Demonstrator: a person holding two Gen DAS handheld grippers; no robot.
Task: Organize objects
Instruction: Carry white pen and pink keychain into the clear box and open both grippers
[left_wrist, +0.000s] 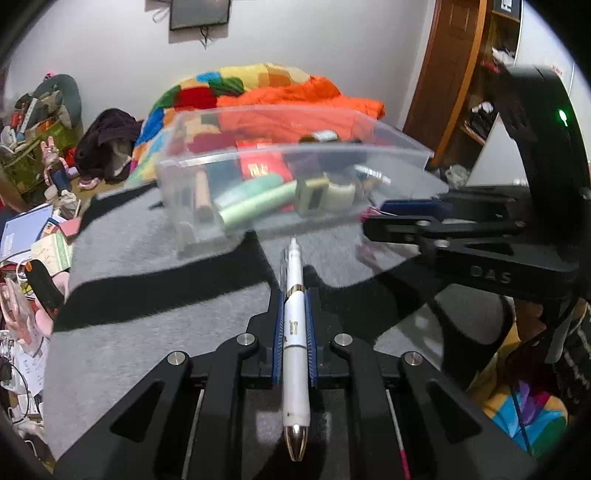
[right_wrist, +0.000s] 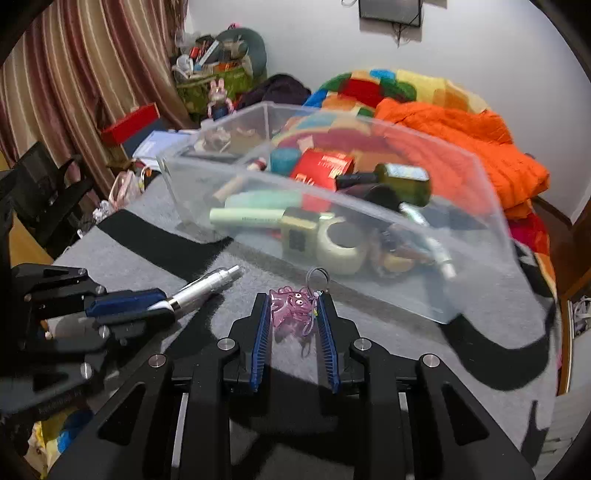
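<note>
My left gripper (left_wrist: 294, 295) is shut on a white pen (left_wrist: 294, 332) that lies along its fingers, tip toward the clear plastic bin (left_wrist: 406, 147). In the right wrist view the left gripper (right_wrist: 162, 304) holds the same pen (right_wrist: 205, 286) at the left. My right gripper (right_wrist: 293, 301) is shut on a small pink translucent charm (right_wrist: 290, 306) with a grey loop, just in front of the bin's near wall (right_wrist: 461, 288). The right gripper also shows in the left wrist view (left_wrist: 373, 216), beside the bin. The bin holds green tubes (right_wrist: 247, 216), a red box (right_wrist: 325, 166), a tape roll (right_wrist: 343, 247) and bottles.
The bin sits on a grey and black blanket (left_wrist: 147, 295). A colourful quilt with an orange cover (right_wrist: 461, 129) lies behind. Cluttered books, boxes and toys (left_wrist: 33, 229) lie at the left. A wooden door (left_wrist: 447, 55) and shelves stand at the right.
</note>
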